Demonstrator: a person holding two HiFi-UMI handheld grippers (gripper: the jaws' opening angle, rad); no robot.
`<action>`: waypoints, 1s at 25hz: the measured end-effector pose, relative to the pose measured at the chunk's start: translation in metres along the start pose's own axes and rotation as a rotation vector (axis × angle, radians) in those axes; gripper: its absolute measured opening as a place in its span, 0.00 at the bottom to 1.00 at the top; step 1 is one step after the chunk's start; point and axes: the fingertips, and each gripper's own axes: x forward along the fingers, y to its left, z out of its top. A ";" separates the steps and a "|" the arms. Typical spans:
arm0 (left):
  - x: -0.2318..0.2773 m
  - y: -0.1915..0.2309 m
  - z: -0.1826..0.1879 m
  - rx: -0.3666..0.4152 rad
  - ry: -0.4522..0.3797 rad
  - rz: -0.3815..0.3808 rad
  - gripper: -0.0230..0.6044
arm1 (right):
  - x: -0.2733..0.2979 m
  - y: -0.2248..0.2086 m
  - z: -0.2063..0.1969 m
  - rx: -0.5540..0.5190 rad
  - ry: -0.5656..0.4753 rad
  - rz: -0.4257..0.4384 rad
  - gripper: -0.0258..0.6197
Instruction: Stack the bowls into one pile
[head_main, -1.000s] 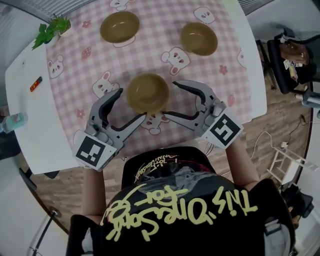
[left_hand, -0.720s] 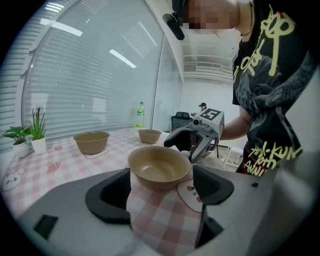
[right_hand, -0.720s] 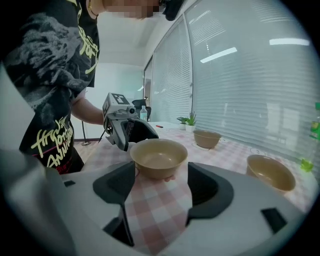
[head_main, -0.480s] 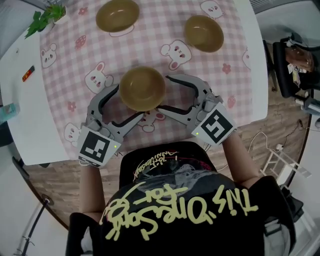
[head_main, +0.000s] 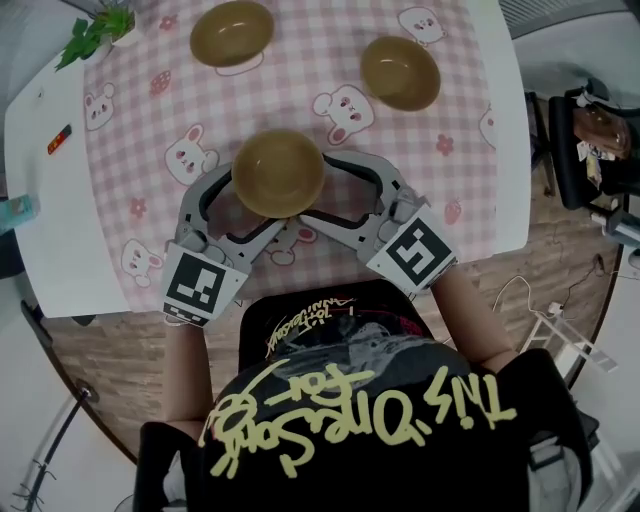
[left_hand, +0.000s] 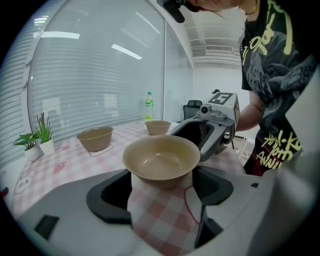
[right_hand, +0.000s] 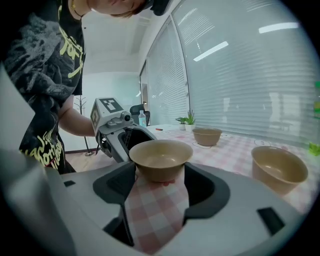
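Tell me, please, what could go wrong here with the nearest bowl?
1. The left gripper, whose jaws have just been opening, and the right gripper both stand open round the near bowl; closing together, their tips may clash or tip it.
2. Low jaws might catch the tablecloth and drag the far left bowl and the far right bowl.

The nearest bowl (head_main: 278, 172) looks smooth, matt plastic; the checked tablecloth (head_main: 310, 50) is cloth; the floor (head_main: 100, 350) shows wood-grain planks.
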 end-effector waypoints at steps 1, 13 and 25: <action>-0.002 0.000 0.002 -0.003 -0.008 0.004 0.64 | 0.000 0.001 0.002 -0.001 -0.007 -0.002 0.52; -0.008 0.000 0.056 0.061 -0.068 0.085 0.64 | -0.031 -0.017 0.043 -0.118 -0.099 -0.019 0.52; -0.018 0.051 0.095 0.098 -0.128 0.116 0.64 | -0.013 -0.054 0.092 -0.225 -0.112 -0.049 0.52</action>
